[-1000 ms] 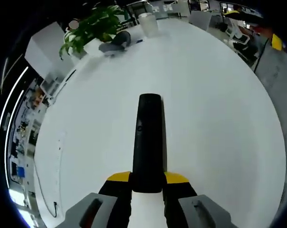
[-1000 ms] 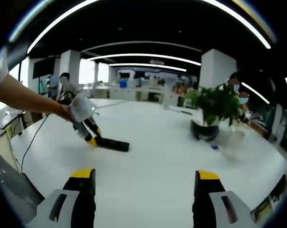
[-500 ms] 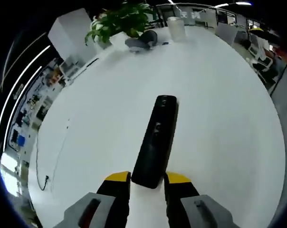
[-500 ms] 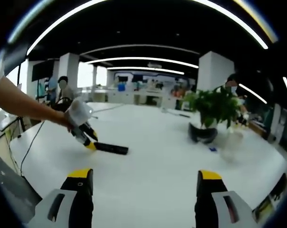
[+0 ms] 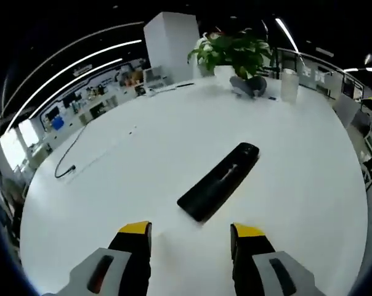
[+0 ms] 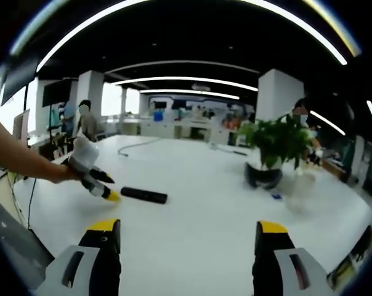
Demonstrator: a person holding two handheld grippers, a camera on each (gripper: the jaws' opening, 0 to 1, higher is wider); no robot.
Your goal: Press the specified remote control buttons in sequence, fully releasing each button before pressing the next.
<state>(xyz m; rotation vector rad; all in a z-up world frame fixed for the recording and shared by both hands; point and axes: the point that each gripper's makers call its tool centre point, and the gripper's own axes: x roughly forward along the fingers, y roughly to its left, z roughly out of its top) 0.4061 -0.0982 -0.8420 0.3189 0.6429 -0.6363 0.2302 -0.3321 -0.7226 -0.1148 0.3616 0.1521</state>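
Remote control (image 5: pixel 219 181) lies on table (image 5: pixel 124 160), just beyond left gripper (image 5: pixel 191 231) wide jaws, untouched.

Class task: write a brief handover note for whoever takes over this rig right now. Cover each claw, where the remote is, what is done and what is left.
Left claw: open, empty, just short of the near end of the long black plastic remote control.
Right claw: open, empty, well away from the remote.
The remote lies flat on the white round table, free of both claws; the potted green plant stands at the far edge.
Done: cannot tell whether any press is made.
Left: likely press the buttons in sequence.
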